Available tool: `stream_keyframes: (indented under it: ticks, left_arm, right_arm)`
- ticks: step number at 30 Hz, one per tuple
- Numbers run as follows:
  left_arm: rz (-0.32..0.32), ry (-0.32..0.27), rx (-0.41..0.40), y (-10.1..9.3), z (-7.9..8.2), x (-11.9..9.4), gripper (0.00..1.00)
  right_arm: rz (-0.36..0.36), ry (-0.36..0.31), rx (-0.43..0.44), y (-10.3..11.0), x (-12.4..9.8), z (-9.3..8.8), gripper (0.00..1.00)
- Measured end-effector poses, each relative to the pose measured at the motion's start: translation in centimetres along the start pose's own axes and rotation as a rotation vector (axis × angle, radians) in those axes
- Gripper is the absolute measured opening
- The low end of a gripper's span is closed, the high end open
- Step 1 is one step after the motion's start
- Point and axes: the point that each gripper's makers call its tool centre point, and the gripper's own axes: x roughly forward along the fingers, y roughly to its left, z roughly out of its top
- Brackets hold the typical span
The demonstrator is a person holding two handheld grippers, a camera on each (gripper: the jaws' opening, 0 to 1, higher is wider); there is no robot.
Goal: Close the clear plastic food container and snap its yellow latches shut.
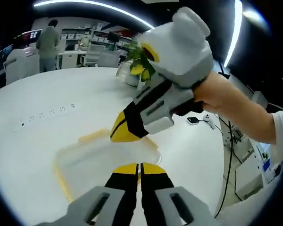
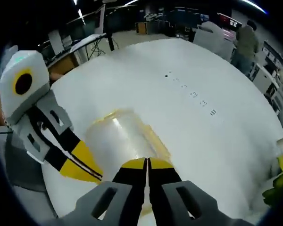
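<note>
The clear plastic container [image 1: 92, 162] lies flat on the white table [image 1: 28, 146], lid on, with pale yellow latches [image 1: 91, 137] along its edges. My left gripper [image 1: 139, 168] is shut, its yellow tips resting at the container's near edge with nothing between them. My right gripper [image 1: 124, 133] reaches in from the upper right, shut, with its tip over the container's far side. In the right gripper view the container [image 2: 115, 136] lies just ahead of my shut right gripper [image 2: 147, 163]. The left gripper [image 2: 80, 165] comes in from the left, its tip at the container's edge.
A potted plant with yellow flowers [image 1: 136, 69] stands at the table's far side. A small dark device with a cable [image 1: 194, 120] lies near the right edge. A row of small sockets [image 1: 49, 113] is set in the tabletop. A person [image 1: 47, 42] stands in the background.
</note>
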Motion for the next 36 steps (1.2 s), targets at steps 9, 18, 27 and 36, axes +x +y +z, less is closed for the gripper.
stream_keyframes:
  ticks: [9, 18, 27, 36]
  left_arm:
    - [0.020, 0.120, 0.072, -0.2, -3.0, 0.0, 0.00]
    - [-0.007, 0.067, 0.054, -0.6, -2.4, 0.0, 0.00]
    - [-0.033, 0.025, 0.050, -0.7, -2.3, 0.1, 0.00]
    - [-0.012, -0.110, 0.105, -0.5, 1.8, -1.0, 0.08]
  right_arm:
    - [0.014, 0.027, 0.021, 0.0, -0.4, -0.6, 0.00]
    - [0.006, 0.017, 0.012, 0.2, -0.3, -0.6, 0.00]
    - [0.006, 0.009, 0.023, 0.4, -0.4, -0.7, 0.00]
    - [0.012, 0.040, -0.024, 0.6, -0.3, -0.6, 0.00]
